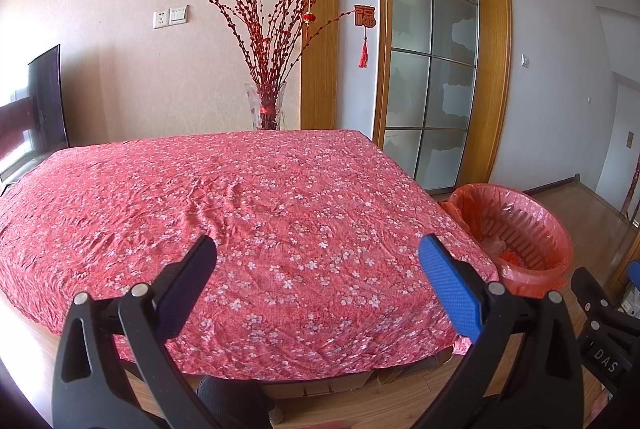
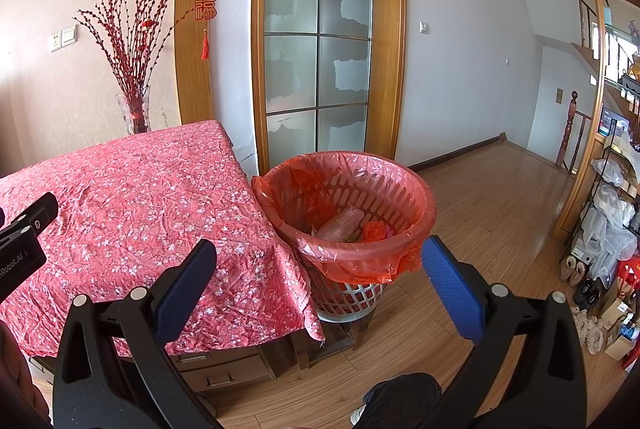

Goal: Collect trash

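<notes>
Left claw [image 1: 318, 261] spread wide and empty, right claw [image 2: 318, 263] likewise, side by side

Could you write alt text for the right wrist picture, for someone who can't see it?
A laundry-style bin lined with a red plastic bag stands on the wood floor beside a table under a pink floral cloth, with some trash already inside. The open right gripper frames the view, empty.
</notes>
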A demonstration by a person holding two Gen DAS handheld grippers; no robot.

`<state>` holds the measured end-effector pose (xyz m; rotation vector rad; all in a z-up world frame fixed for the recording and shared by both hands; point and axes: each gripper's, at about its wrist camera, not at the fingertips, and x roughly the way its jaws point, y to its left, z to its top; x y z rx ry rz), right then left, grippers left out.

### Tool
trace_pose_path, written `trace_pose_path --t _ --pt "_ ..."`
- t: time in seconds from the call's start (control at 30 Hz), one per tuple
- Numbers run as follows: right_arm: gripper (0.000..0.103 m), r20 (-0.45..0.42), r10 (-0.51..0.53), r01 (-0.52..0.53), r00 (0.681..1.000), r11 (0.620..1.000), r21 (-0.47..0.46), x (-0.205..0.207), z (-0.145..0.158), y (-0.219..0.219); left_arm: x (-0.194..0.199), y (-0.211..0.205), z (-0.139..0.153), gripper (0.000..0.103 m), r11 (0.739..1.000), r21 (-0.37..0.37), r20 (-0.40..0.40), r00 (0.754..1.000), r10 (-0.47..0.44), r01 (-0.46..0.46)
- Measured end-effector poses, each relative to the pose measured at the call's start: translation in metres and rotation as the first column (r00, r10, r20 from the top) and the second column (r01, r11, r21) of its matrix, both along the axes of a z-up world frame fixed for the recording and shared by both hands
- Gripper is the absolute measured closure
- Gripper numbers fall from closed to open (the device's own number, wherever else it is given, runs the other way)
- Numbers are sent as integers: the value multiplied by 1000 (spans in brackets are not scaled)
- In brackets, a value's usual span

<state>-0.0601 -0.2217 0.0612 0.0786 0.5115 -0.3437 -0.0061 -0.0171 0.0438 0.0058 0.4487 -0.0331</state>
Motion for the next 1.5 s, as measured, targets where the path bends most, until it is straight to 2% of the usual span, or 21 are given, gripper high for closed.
trace_pose_path --t 1.5 --pt "2 -10 -3 3 1000 1000 2 4 -5 4 6 0 -3 4 1000 14 -18 1000 -2 3"
